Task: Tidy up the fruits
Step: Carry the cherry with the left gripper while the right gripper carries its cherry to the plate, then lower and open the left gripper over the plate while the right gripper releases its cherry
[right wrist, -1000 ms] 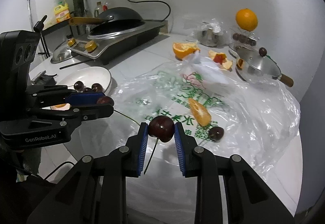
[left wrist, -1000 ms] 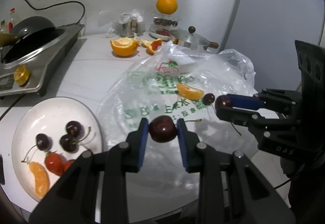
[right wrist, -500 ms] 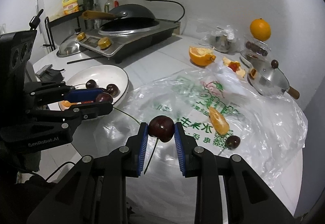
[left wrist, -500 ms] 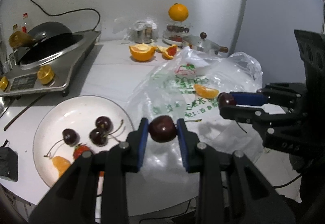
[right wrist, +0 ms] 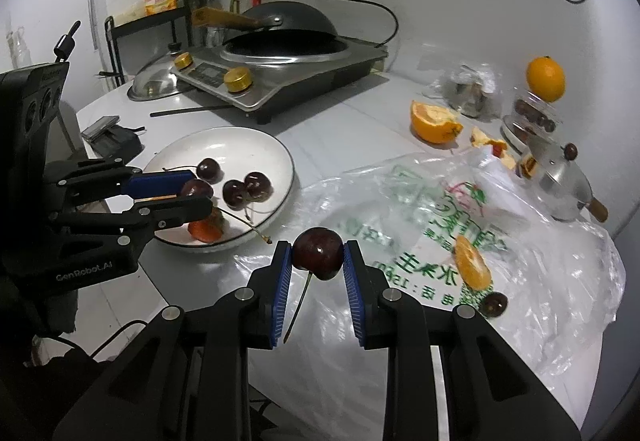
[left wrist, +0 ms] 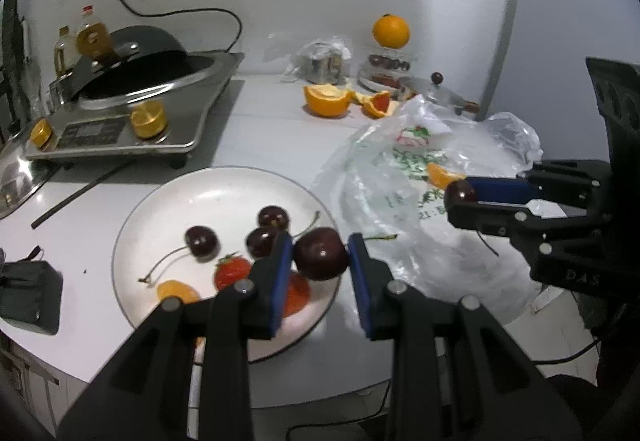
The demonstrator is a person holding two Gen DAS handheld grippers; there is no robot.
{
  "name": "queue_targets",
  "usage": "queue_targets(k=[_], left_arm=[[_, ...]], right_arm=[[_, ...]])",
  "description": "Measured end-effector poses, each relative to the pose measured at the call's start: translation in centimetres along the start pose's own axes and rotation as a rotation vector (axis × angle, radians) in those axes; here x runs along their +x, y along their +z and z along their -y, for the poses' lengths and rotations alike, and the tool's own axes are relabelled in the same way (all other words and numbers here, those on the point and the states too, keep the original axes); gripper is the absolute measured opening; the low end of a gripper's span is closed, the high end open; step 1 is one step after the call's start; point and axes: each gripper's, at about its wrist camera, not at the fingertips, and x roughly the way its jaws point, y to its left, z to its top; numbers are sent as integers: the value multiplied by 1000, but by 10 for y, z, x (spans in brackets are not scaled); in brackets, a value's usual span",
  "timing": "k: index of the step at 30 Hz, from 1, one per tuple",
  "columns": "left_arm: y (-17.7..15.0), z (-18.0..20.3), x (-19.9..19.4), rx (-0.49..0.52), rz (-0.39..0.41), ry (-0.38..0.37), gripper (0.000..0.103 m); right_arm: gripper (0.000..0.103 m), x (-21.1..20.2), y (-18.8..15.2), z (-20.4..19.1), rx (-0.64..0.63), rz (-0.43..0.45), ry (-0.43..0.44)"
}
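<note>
Left gripper (left wrist: 320,255): jaws pinching a dark cherry (left wrist: 321,254) over the white plate (left wrist: 168,201) rim.
Right gripper (right wrist: 318,257): jaws clamping a stemmed cherry (right wrist: 318,253) above the plastic bag (right wrist: 540,281).
Around: induction cooker (right wrist: 304,73), halved orange (right wrist: 434,121).

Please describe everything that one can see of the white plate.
The white plate is round and shallow, glossy like ceramic, with a thin dark line along its rim. It lies flat on the pale table, between the cooker and the plastic bag. It holds three dark cherries with stems, two strawberries and an orange segment. The left gripper, shut on a cherry, hangs over its near edge; nothing grips the plate.
</note>
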Motion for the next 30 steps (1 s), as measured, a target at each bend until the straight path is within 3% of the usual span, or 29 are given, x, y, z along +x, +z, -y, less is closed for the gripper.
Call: queue_targets(k=[30], left_arm=[[8, -83, -1, -81, 24, 118, 29]], right_arm=[[28, 43, 42, -38, -70, -11, 68]])
